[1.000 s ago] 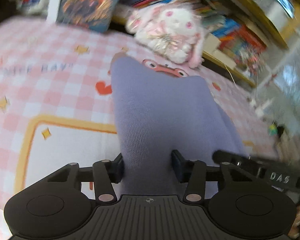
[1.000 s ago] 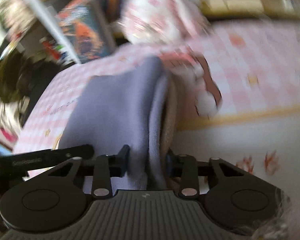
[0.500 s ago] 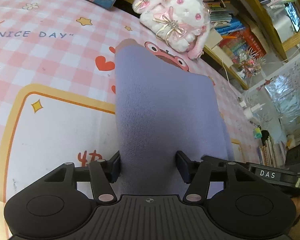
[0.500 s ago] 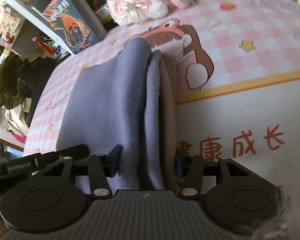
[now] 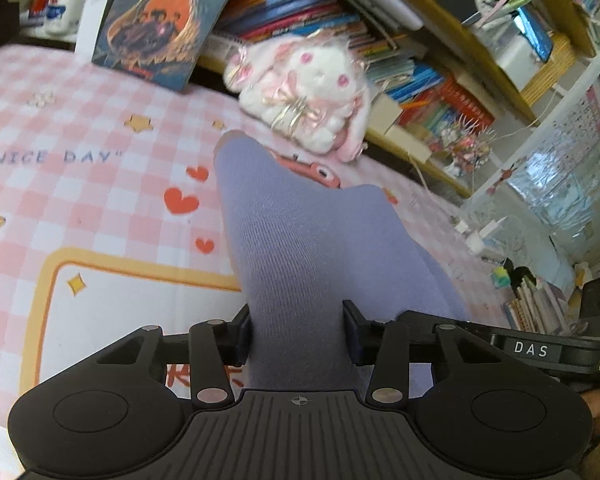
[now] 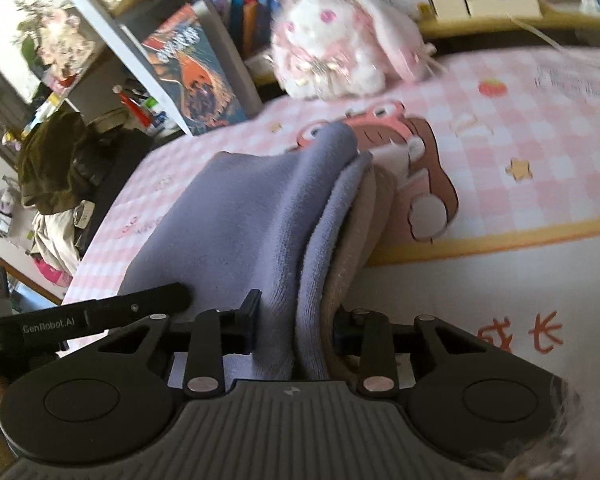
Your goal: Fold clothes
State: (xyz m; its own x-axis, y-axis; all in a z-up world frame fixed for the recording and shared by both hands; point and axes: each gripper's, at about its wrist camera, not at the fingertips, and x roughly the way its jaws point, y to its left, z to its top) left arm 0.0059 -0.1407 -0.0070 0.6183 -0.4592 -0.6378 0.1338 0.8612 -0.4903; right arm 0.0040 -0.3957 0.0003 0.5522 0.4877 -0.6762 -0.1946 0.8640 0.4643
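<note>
A folded lavender knit garment (image 5: 300, 256) lies on the pink checked mat (image 5: 80, 200) and runs away from me toward the plush rabbit. My left gripper (image 5: 298, 330) is shut on its near edge, the cloth filling the gap between the fingers. In the right wrist view the same garment (image 6: 252, 224) shows stacked layers, lavender over a beige inner layer. My right gripper (image 6: 294, 328) is shut on that thick folded edge. Each gripper's black body shows at the side of the other's view.
A white and pink plush rabbit (image 5: 304, 92) sits at the far edge of the mat, a propped book (image 5: 160, 20) to its left. Crowded bookshelves (image 5: 440, 80) stand behind. Dark clothes pile (image 6: 56, 160) beyond the mat's left edge in the right wrist view.
Both grippers keep their hold on the garment. The views tilted down toward the mat half a second ago and have swung back up, so the shelves and rabbit show again.
</note>
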